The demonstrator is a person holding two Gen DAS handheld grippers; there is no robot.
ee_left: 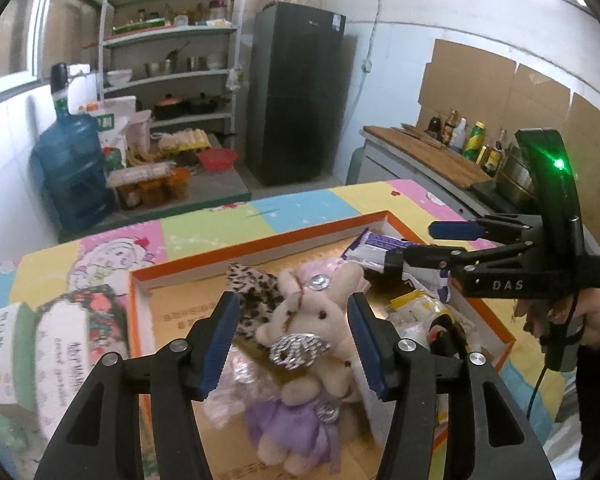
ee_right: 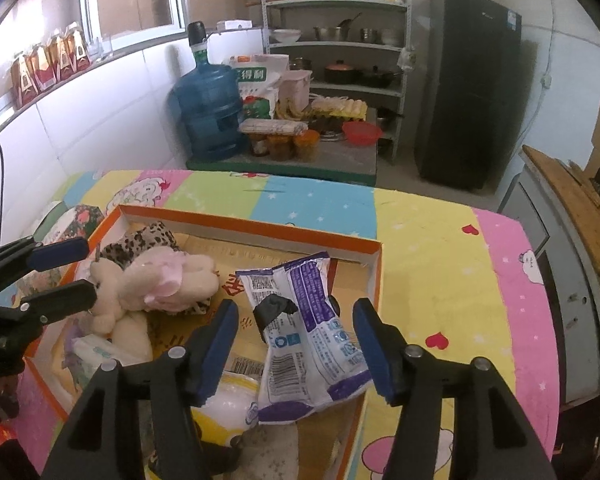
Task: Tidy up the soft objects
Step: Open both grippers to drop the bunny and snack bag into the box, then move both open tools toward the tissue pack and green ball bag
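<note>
Blue-padded fingers of the left gripper (ee_left: 294, 346) stand apart in the left wrist view, released, with a cream plush bunny (ee_left: 312, 332) in a lilac skirt lying between them inside the orange-rimmed box (ee_left: 260, 236); the pads do not press on it. At about 11 o'clock from the bunny a leopard-print cloth (ee_left: 256, 292) touches its head. Toward 2 o'clock, the right gripper (ee_left: 428, 246) hangs over the far right part of the box, held by a person's hand (ee_left: 556, 312).

From the right wrist view, the right gripper (ee_right: 296, 340) is likewise released, its pads on either side of a purple-and-white snack packet (ee_right: 308, 328) but clear of it; the packet leans tilted inside the box (ee_right: 236, 220). At 9 o'clock from the packet lies the bunny (ee_right: 156, 284), with the leopard cloth (ee_right: 148, 240) behind it. The box sits on a desk (ee_right: 440, 264) covered with a pastel patchwork sheet.
</note>
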